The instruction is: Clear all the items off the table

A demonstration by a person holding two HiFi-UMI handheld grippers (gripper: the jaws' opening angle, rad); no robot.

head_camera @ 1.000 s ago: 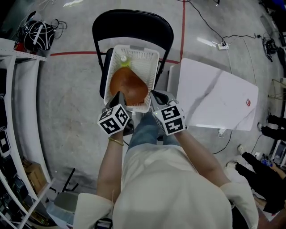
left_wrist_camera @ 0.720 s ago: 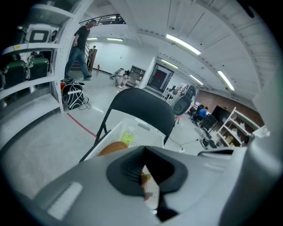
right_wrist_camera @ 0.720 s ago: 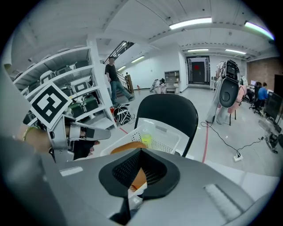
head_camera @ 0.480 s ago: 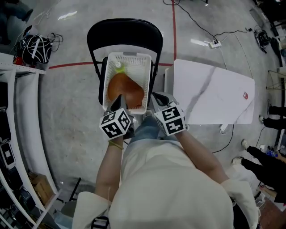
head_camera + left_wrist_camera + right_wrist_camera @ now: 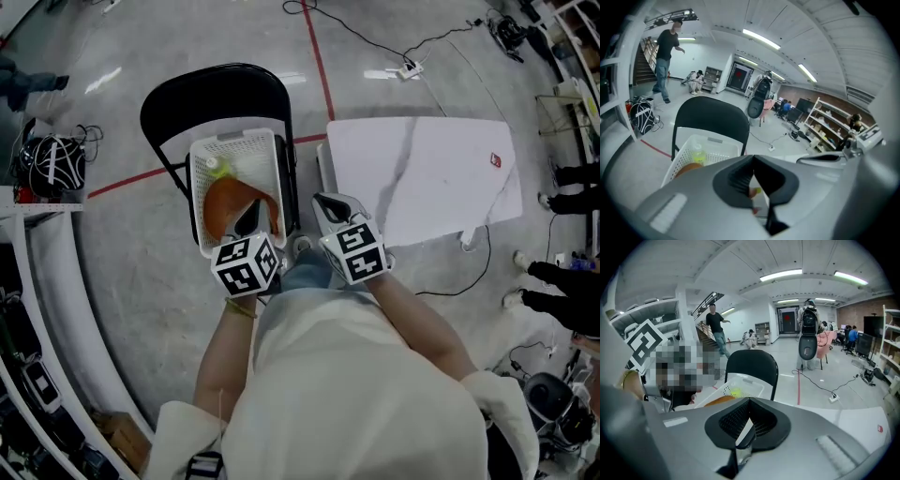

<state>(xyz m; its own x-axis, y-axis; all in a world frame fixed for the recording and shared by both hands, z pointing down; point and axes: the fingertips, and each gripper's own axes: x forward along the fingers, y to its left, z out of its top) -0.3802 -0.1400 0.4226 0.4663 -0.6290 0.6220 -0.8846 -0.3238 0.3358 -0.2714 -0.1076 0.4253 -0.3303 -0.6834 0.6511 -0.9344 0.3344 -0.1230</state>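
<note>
In the head view, the left gripper (image 5: 246, 219) and the right gripper (image 5: 328, 202) are held side by side, the left over the near end of a white basket (image 5: 234, 142) set on a black chair (image 5: 202, 89). An orange item (image 5: 223, 202) and a yellow-green bottle (image 5: 215, 167) are lying inside the basket, and a white table (image 5: 422, 169) is seen just right of the chair. In the left gripper view, the jaws are pressed together, with the basket seen beyond them. In the right gripper view, the jaws are likewise closed on each other, pinching nothing.
</note>
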